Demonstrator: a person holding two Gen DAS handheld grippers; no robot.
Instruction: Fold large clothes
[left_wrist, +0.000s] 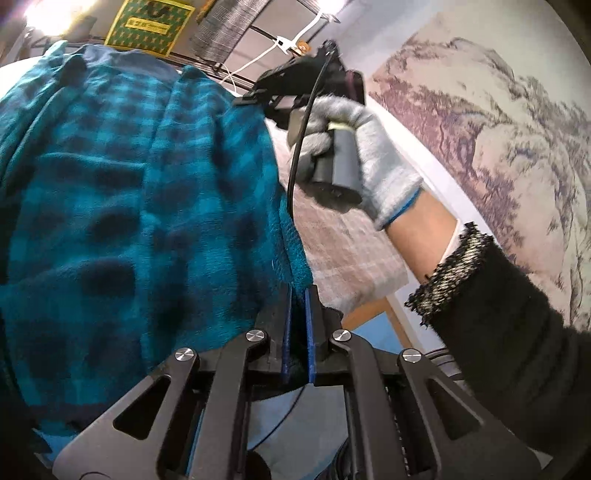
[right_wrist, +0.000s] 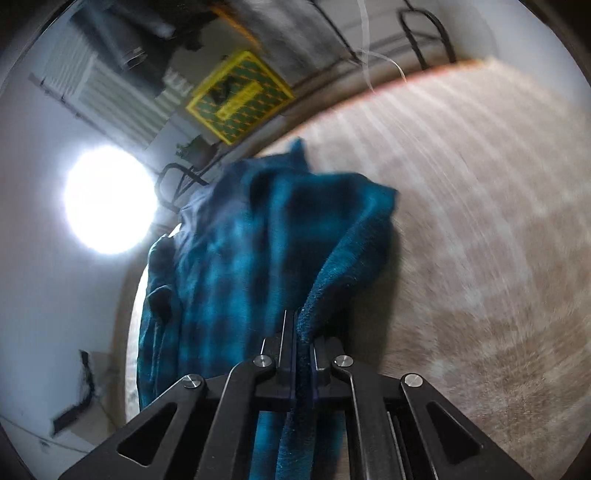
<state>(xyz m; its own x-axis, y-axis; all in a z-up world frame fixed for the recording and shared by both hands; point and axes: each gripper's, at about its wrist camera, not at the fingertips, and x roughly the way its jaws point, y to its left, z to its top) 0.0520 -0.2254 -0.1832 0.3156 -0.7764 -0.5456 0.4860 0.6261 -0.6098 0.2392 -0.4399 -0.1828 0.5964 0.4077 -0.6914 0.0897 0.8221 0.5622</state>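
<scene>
A teal and black plaid fleece garment (left_wrist: 129, 192) lies bunched on a beige checked surface (left_wrist: 351, 243). My left gripper (left_wrist: 297, 306) is shut on the garment's right edge, with the cloth pinched between its blue pads. A gloved hand (left_wrist: 373, 155) holds my right gripper (left_wrist: 245, 99) at the garment's far right edge. In the right wrist view, the right gripper (right_wrist: 301, 325) is shut on a thick folded edge of the garment (right_wrist: 240, 251), which rises in a ridge above the beige surface (right_wrist: 480, 229). The view is motion-blurred.
A yellow and green box (right_wrist: 240, 98) and a black metal rack (right_wrist: 177, 184) stand beyond the far edge. A bright lamp (right_wrist: 109, 199) glares at the left. A wall with a landscape mural (left_wrist: 498, 129) borders the right side. A black sleeve (left_wrist: 498, 314) crosses the lower right.
</scene>
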